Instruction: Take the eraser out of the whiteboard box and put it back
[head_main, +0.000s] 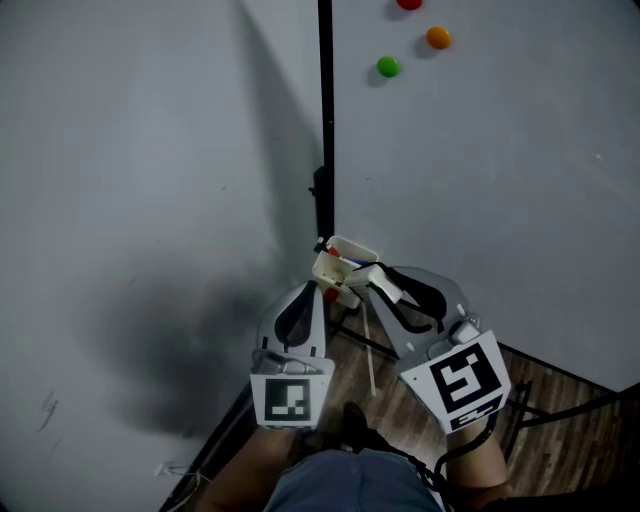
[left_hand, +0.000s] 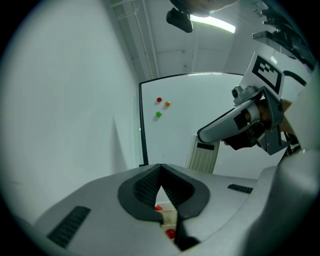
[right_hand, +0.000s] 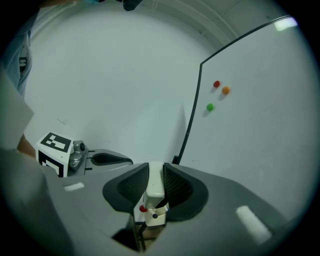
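The right claw (right_hand: 156, 169) is clamped on the eraser (right_hand: 155, 186), a pale cream block standing upright between its ribbed pads. The jaws are held a fair way apart by the block's width. The eraser sits just above the small cream box (right_hand: 156, 219), which hangs at the lower left corner of the whiteboard (head_main: 480, 180). In the box a red cap (right_hand: 142, 208) and a dark pen tip (right_hand: 155, 216) show below the eraser.

The left claw (left_hand: 160, 167) is closed with its tips meeting, and it grips nothing. Through the gap below the tips, part of the box and two red bits inside it can be seen. In the head view the left claw (head_main: 312, 296) points at the box (head_main: 340, 262) from the left, close beside the right claw (head_main: 372, 280).

Near the whiteboard's top edge sit three round magnets, one red (head_main: 408, 3), one orange (head_main: 437, 38) and one green (head_main: 388, 67). A black frame strip (head_main: 325, 120) runs down the whiteboard's left edge, next to a plain grey wall (head_main: 150, 150). A wooden floor (head_main: 400, 400) shows below.
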